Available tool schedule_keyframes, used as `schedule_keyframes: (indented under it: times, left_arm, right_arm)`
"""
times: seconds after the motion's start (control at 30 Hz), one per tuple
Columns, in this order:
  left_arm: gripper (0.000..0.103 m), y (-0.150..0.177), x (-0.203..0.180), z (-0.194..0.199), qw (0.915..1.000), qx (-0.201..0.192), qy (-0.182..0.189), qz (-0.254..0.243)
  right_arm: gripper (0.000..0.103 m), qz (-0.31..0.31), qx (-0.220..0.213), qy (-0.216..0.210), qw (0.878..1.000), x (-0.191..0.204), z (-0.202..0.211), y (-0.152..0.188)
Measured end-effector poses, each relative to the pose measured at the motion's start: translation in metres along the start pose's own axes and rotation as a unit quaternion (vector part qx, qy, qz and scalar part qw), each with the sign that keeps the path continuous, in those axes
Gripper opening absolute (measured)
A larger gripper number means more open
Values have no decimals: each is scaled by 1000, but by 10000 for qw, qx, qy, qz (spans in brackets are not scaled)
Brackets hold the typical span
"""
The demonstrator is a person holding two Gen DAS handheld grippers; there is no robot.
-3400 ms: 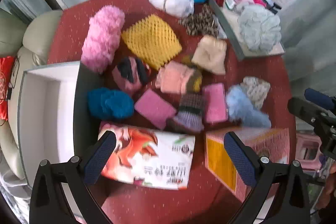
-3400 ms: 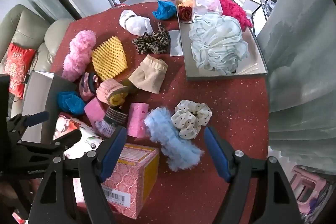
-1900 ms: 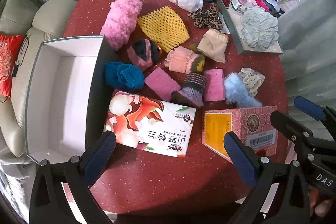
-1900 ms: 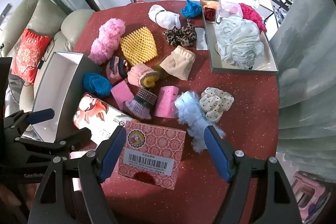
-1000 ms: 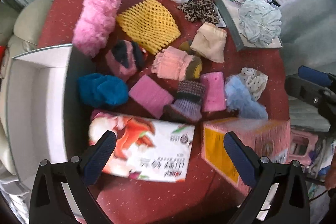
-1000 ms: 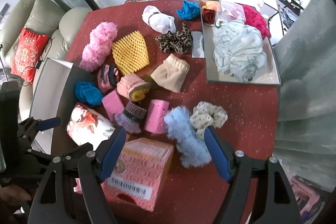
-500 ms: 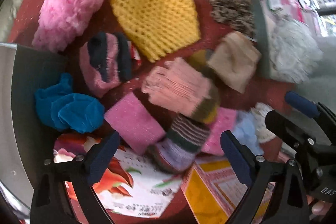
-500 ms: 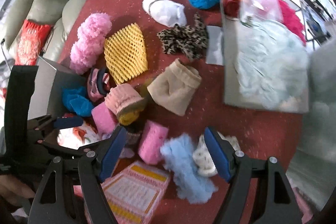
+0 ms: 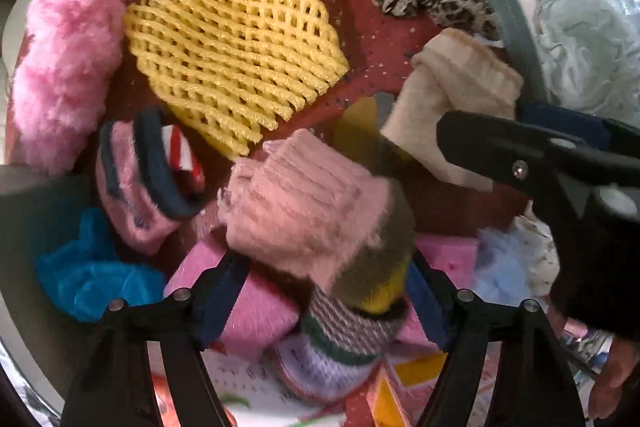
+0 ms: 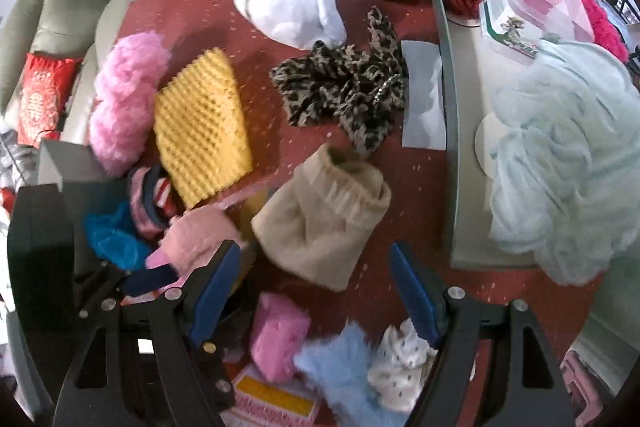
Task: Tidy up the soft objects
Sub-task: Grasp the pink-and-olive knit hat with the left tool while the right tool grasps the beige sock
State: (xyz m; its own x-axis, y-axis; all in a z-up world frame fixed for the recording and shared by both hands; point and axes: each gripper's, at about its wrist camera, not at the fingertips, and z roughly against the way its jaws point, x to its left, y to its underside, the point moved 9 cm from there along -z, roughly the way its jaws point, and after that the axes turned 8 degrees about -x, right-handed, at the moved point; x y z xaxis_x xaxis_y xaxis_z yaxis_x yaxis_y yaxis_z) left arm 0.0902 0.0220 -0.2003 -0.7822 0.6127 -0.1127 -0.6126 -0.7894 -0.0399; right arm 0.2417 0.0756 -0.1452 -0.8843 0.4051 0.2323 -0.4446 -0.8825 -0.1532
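Your left gripper has its fingers spread wide around the pink knit sock, not clamped. Your right gripper, also wide apart, hovers just below the beige pouch. Around them, yellow foam netting and a leopard scrunchie lie on the red table.

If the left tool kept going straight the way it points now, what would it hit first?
Most likely the pink knitted sock roll with the olive-yellow end: it sits centred between the left tool's open fingers and looks nearest. Depth is hard to judge, and the striped purple roll lies just below it.
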Motion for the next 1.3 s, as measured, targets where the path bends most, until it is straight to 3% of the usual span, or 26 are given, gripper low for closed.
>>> schedule_keyframes:
  times: [0.17,0.27,0.3,0.37,0.4,0.47,0.53,0.67,0.77,0.8,0.83,0.9,1.0,1.07,1.1,1.13,1.3]
  left_arm:
    - [77,-3,9,-19,9998,186,-86,4]
    - [61,-7,6,-19,9998,59,-103,-188]
    - [59,-8,6,-17,9994,-23,-177,-289]
    - [51,-10,3,-15,9989,-94,-233,-390]
    - [39,-10,3,-15,9990,-112,-206,-367]
    - [18,-10,6,-12,9993,-144,-159,-316]
    - [18,-9,18,-13,9992,-181,-173,-298]
    - [18,-10,20,-15,9995,-128,-125,-278]
    - [18,-22,20,-16,9992,-94,-174,-336]
    - [18,-29,18,-20,9993,-102,-180,-326]
    - [18,-31,17,-20,9993,-118,-181,-310]
    - [18,-38,16,-19,9992,-211,-152,-288]
    - [18,-56,10,-25,9992,-319,-118,-208]
    - [18,-63,16,-21,9992,-314,-80,-250]
    - [18,-67,21,-20,9988,-350,-91,-316]
    - [17,-68,20,-19,9983,-412,-100,-411]
    - [15,-69,19,-14,9978,-507,112,-400]
  right_arm:
    - [80,-11,224,48,9997,2,-23,-3]
    - [80,-21,211,83,9997,5,-34,-5]
    - [75,-28,183,97,9998,7,-38,-6]
    - [56,14,231,93,9997,10,-44,-5]
    - [45,89,270,134,9995,10,-48,-4]
    - [35,176,222,130,9995,11,-48,-3]
    - [23,157,136,74,9998,11,-44,-2]
    - [21,28,40,54,10000,5,-35,1]
    - [22,-146,264,-210,9993,2,-41,4]
    - [30,-243,320,-299,9987,1,-45,5]
    - [46,-276,318,-313,9986,2,-47,4]
    - [62,-304,226,-243,9990,1,-51,0]
    - [62,-293,185,-216,9992,7,-56,-2]
    - [51,-124,126,-124,9998,10,-56,-5]
    - [35,-51,120,-92,9999,10,-56,-3]
    - [26,-3,127,-103,9999,11,-55,-3]
    - [17,38,6,-41,10000,11,-47,-4]
